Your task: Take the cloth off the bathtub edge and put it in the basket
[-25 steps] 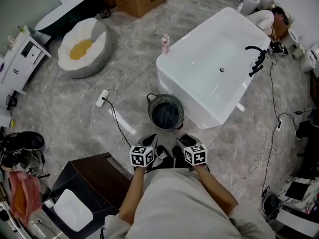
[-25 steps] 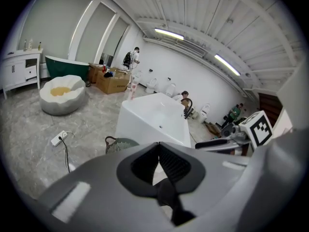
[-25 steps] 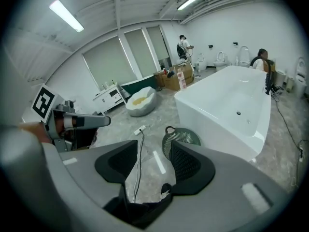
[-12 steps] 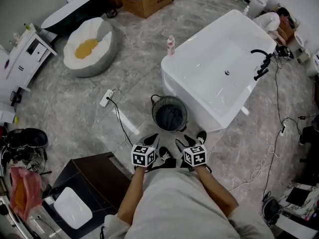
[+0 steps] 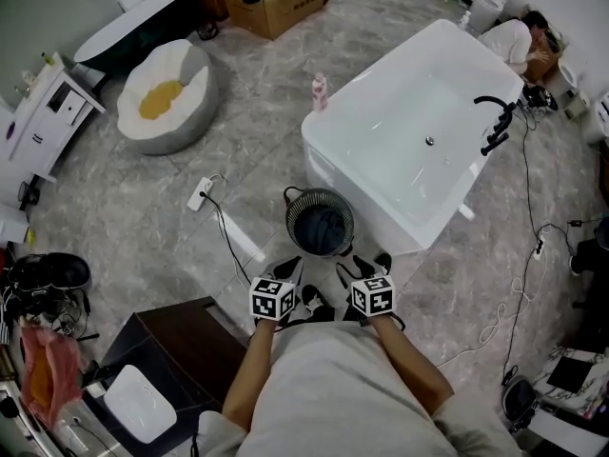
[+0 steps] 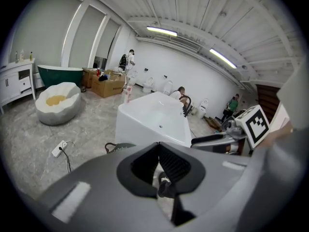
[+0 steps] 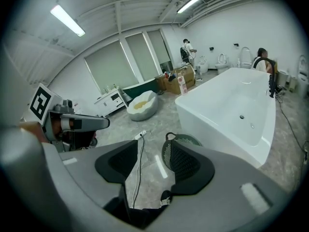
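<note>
The white bathtub point(image 5: 409, 136) stands at the upper right of the head view, and I see no cloth on its rim. A dark blue cloth point(image 5: 322, 227) lies inside the round dark wire basket point(image 5: 297, 203) on the floor by the tub's near corner. Both grippers are held close to the person's body, short of the basket. My left gripper point(image 5: 289, 265) point(image 6: 157, 146) is shut, its pads meeting with nothing between them. My right gripper point(image 5: 348, 268) point(image 7: 153, 147) stands open and empty; floor and a cable show through the gap. The basket point(image 7: 181, 138) peeks out behind its right finger.
A white round cushion with a yellow centre point(image 5: 162, 98) lies at upper left. A power strip point(image 5: 199, 194) with its cable lies left of the basket. A pink bottle point(image 5: 319, 90) stands by the tub. A dark cabinet point(image 5: 181, 346) is at lower left. A person point(image 5: 519, 38) sits beyond the tub.
The head view has swayed slightly. Both grippers stay in the same place in front of the body, and the cloth stays in the basket.
</note>
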`<state>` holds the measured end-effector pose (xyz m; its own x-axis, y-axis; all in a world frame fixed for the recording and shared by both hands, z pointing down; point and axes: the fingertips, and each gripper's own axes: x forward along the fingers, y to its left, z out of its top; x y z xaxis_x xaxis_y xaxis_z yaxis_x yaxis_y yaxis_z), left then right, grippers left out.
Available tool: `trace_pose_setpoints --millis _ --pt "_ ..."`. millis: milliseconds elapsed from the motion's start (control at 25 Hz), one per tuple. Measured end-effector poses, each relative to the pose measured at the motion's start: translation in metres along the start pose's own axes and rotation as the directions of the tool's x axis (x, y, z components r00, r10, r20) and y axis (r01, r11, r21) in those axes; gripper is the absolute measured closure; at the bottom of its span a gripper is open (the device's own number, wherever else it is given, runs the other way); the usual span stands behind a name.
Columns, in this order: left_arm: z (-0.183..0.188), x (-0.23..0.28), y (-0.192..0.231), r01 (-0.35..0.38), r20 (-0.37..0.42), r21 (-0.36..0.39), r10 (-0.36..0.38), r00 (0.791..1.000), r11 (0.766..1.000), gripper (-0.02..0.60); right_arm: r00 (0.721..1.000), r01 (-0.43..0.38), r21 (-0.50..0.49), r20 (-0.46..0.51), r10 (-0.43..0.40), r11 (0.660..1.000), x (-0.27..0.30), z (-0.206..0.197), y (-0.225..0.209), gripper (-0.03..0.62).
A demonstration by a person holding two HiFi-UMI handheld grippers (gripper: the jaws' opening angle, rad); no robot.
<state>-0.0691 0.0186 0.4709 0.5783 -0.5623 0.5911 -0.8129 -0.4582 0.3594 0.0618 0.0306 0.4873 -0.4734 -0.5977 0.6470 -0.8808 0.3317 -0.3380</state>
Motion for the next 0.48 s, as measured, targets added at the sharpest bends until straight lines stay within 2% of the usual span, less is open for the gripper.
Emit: trace_pose_setpoints --millis 160,240,480 --pt "-0.0013 0.0005 0.0001 0.001 -0.007 0.005 -0.001 1.0 1.0 0.523 1.0 0.01 -0.02 0.006 -0.01 1.0 0.001 0.0044 -0.0009 0.415" --pt "-0.0011 -0.0007 0.0049 -0.004 -0.004 -0.004 0.004 1.0 1.0 0.523 1.0 0.021 -0.016 0.012 -0.021 1.0 0.0019 0.0057 -0.0012 0.472" --pt "-0.0013 0.0022 0.0034 0.008 -0.003 -0.01 -0.008 1.0 1.0 0.523 0.998 0.055 0.007 0.027 -0.055 0.998 -0.0035 0.0071 -0.0089 0.576"
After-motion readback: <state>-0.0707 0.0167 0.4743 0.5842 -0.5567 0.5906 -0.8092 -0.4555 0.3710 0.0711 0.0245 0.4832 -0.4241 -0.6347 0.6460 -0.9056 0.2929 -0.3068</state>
